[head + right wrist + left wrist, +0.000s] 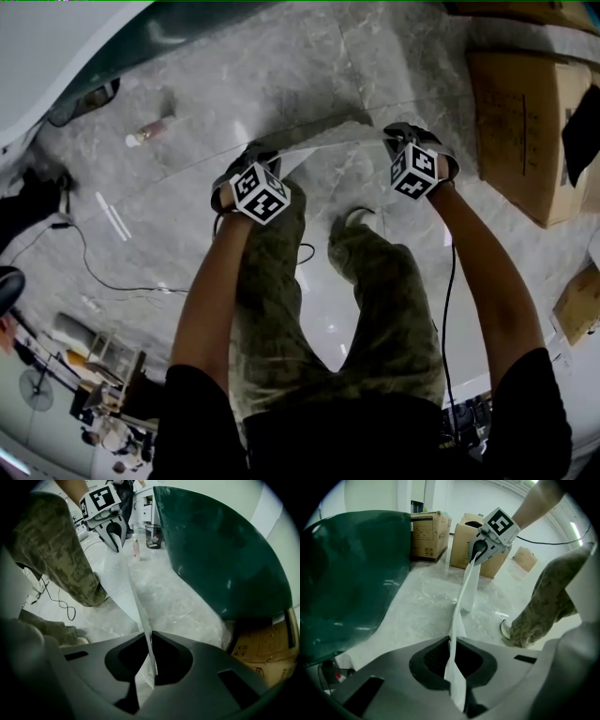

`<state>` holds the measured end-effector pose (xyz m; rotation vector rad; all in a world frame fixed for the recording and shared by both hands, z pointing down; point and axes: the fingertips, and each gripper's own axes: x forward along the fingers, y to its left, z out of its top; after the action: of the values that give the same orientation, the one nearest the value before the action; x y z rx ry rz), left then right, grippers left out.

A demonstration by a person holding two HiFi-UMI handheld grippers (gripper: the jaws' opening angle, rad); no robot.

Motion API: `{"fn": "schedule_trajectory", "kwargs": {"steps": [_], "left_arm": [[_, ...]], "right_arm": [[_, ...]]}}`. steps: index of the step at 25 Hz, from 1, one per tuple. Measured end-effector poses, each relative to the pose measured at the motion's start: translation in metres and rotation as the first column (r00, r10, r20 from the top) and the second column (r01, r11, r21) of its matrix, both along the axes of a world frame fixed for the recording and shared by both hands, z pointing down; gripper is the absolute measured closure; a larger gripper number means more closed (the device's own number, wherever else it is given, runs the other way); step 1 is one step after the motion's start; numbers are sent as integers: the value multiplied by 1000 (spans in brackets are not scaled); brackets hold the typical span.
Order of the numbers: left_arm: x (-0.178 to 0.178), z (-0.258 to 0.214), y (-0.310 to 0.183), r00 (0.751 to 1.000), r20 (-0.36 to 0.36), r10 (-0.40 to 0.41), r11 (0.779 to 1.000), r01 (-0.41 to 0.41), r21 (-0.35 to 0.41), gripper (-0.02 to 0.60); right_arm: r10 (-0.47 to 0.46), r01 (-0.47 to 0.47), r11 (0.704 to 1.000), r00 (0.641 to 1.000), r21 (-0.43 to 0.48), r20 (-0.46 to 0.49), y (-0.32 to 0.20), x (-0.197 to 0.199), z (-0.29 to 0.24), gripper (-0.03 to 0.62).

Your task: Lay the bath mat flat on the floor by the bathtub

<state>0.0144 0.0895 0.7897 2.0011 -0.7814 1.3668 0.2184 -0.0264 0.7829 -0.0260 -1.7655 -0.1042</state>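
The bath mat is a thin pale sheet, stretched edge-on between my two grippers above the grey marble floor. My left gripper is shut on its left end and my right gripper on its right end. In the left gripper view the mat runs from my jaws up to the right gripper. The right gripper view shows the mat pinched in my jaws and reaching the left gripper. The dark green bathtub curves just beyond the mat.
Cardboard boxes stand on the floor at the right. A small bottle lies near the tub, and a waste bin stands farther off. A black cable trails at the left. The person's legs and shoes are just behind the mat.
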Motion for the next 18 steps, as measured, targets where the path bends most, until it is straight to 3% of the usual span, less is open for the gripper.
{"fn": "schedule_trajectory", "kwargs": {"steps": [3,8,11,14,16,18], "left_arm": [[-14,17,-21,999,14,30,999,-30,26,557],[-33,47,-55,981,74,182,981,-186,56,557],[-41,72,-72,981,35,191,982,-191,-9,557],[-60,114,-83,965,46,259,963,-255,-83,557],[-80,146,-101,964,75,257,965,-252,-69,557],[-94,176,-115,976,81,204,979,-203,-28,557]], "right_arm": [[-19,18,999,1000,40,13,-25,-17,14,562],[-24,21,994,999,103,31,-65,-38,42,562],[-58,49,987,997,154,53,-90,-53,67,562],[-112,93,975,990,204,85,-113,-78,108,560],[-114,81,962,987,260,114,-135,-100,136,560],[-99,47,951,982,306,158,-155,-121,160,560]]}}
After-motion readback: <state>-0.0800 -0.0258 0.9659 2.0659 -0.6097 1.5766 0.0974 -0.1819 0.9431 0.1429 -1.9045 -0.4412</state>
